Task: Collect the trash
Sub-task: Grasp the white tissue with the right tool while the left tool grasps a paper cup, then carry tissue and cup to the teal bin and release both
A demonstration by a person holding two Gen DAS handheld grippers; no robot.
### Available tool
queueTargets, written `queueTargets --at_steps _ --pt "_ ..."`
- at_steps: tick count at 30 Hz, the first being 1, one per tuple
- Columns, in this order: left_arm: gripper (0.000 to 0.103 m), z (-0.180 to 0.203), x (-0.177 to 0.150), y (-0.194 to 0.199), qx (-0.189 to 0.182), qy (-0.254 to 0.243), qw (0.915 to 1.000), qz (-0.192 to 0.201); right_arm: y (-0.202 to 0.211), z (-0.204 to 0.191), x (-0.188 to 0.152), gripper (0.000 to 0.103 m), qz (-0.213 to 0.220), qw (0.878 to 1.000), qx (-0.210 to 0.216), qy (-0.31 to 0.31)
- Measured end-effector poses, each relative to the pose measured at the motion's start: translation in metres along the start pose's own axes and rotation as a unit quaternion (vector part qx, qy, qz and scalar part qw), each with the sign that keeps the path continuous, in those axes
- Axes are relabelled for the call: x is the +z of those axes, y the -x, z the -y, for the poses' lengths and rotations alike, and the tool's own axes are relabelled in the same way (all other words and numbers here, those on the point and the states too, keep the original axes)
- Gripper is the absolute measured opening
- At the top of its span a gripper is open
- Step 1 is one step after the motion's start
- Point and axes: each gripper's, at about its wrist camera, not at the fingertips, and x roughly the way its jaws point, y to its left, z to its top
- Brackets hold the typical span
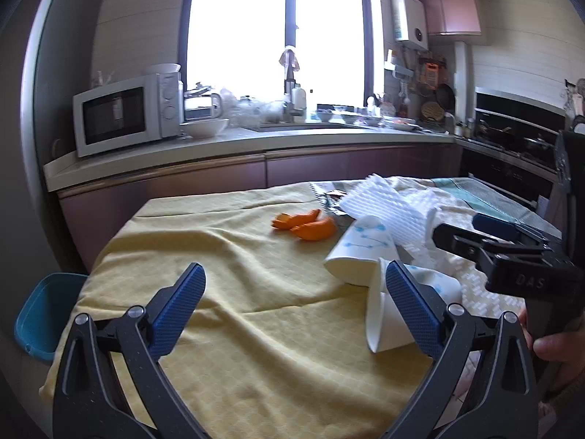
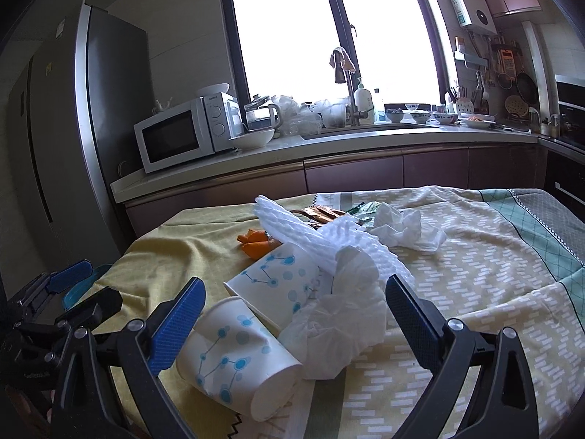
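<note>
Trash lies on the cloth-covered table (image 1: 226,285): two white paper cups with blue dots on their sides (image 2: 237,355) (image 2: 278,285), crumpled white paper (image 2: 340,318), white foam netting (image 2: 329,237), a tissue (image 2: 406,234), orange peel (image 1: 307,225) (image 2: 256,243) and wrappers (image 2: 325,214). My left gripper (image 1: 296,300) is open above the yellow cloth, with the nearer cup (image 1: 387,325) behind its right finger. My right gripper (image 2: 296,307) is open, hovering around the cups and crumpled paper, touching nothing. The right gripper also shows in the left wrist view (image 1: 475,230).
A blue bin (image 1: 40,314) sits below the table's left edge. Behind the table runs a kitchen counter (image 1: 292,139) with a microwave (image 1: 124,117), bowl, sink and dishes. A fridge (image 2: 73,139) stands at left, an oven (image 1: 512,128) at right.
</note>
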Motion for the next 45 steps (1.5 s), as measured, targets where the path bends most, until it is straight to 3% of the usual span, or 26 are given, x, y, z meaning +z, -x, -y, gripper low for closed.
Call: queueTargets --at_steps 4,6,10,11,13,15,17,20,23,28,32,39,45 --pt "0.088 0.022 -0.008 -0.019 -0.092 -0.02 0.9949 -0.037 -0.009 0.02 -0.007 0.086 -0.034 0.999 -0.004 -0.027" --pt "0.081 0.031 -0.012 -0.031 -0.117 -0.025 0.9914 -0.054 -0.016 0.028 -0.01 0.081 -0.05 0.998 0.005 -0.047" --pt "0.055 0.04 -0.023 -0.057 -0.166 -0.01 0.9811 -0.098 -0.03 0.034 -0.015 0.073 -0.078 0.995 0.013 -0.065" --pt "0.043 0.037 -0.025 -0.062 -0.174 -0.002 0.9787 -0.108 -0.032 0.035 -0.016 0.068 -0.084 0.994 0.014 -0.069" --pt "0.03 0.035 -0.028 -0.069 -0.188 0.013 0.9748 -0.119 -0.037 0.034 -0.019 0.058 -0.093 0.993 0.021 -0.07" --pt "0.025 0.032 -0.029 -0.069 -0.196 0.026 0.9732 -0.117 -0.038 0.035 -0.022 0.048 -0.096 0.992 0.033 -0.072" --pt "0.016 0.029 -0.027 -0.066 -0.201 0.029 0.9726 -0.113 -0.037 0.035 -0.022 0.028 -0.098 0.992 0.04 -0.073" --pt "0.008 0.024 -0.024 -0.058 -0.212 0.034 0.9711 -0.105 -0.034 0.033 -0.022 0.017 -0.097 0.991 0.051 -0.07" --pt "0.005 0.014 -0.018 -0.04 -0.214 0.037 0.9715 -0.095 -0.022 0.027 -0.018 0.015 -0.084 0.993 0.059 -0.061" --pt "0.004 -0.009 -0.01 -0.005 -0.197 0.045 0.9769 -0.069 -0.002 0.008 -0.002 0.015 -0.06 0.994 0.089 -0.035" --pt "0.004 -0.041 -0.005 0.027 -0.15 0.053 0.9863 -0.043 0.002 -0.023 0.011 0.015 -0.053 0.99 0.129 -0.003" --pt "0.004 -0.127 0.003 0.073 -0.022 0.097 0.995 -0.006 -0.027 -0.098 0.03 0.015 -0.066 0.97 0.228 0.054" --pt "0.004 -0.215 0.0 0.101 0.099 0.142 0.9849 -0.005 -0.074 -0.157 0.046 0.016 -0.087 0.941 0.308 0.108"
